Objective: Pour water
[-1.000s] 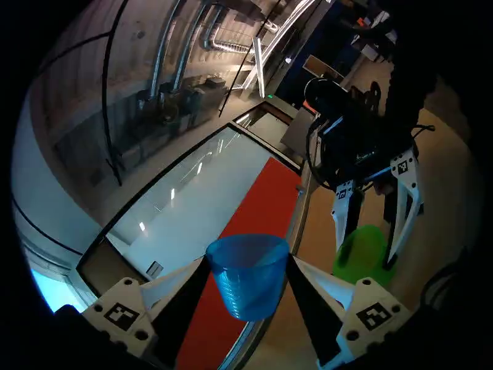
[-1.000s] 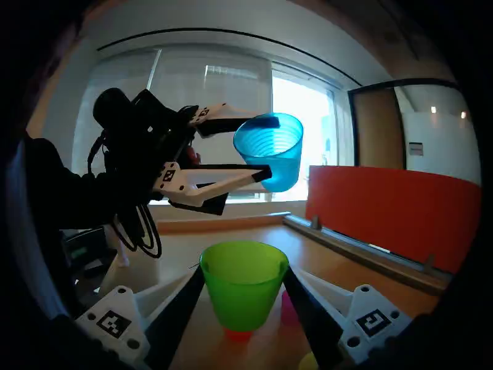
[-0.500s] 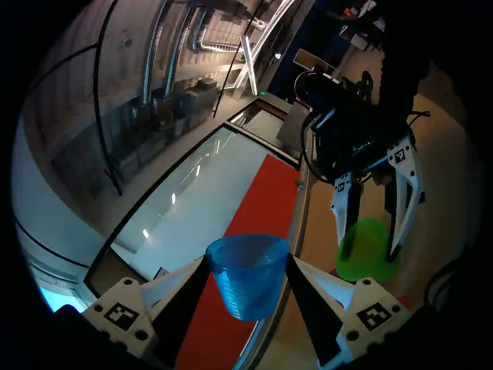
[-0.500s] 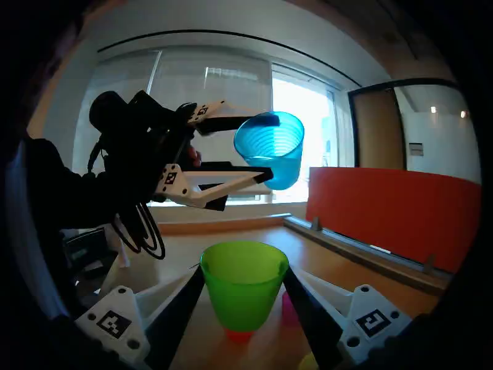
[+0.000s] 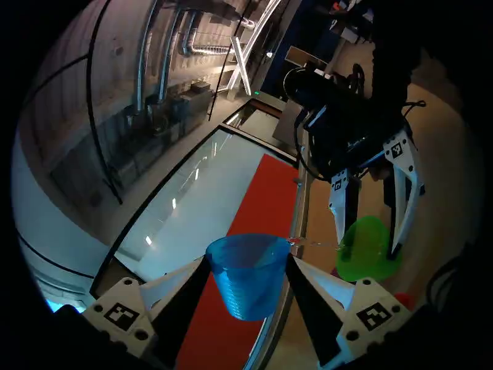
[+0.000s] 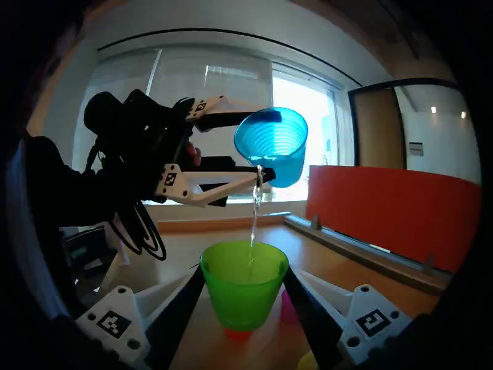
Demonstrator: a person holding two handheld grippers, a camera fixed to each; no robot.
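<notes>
As the left hand-held gripper (image 5: 248, 262) tips its clamped blue cup (image 5: 248, 288), water (image 6: 254, 209) now streams into the green cup (image 6: 244, 299) clamped in the right hand-held gripper (image 6: 244, 272).

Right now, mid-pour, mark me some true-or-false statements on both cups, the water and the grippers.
1. The left gripper holds the blue cup tipped above the green cup. True.
2. A thin stream of water runs from the blue cup into the green cup. True.
3. The green cup lies on its side. False: it stands upright between the fingers of the right gripper.
4. The two cups' rims touch. False: a gap separates them, crossed by the water alone.
</notes>
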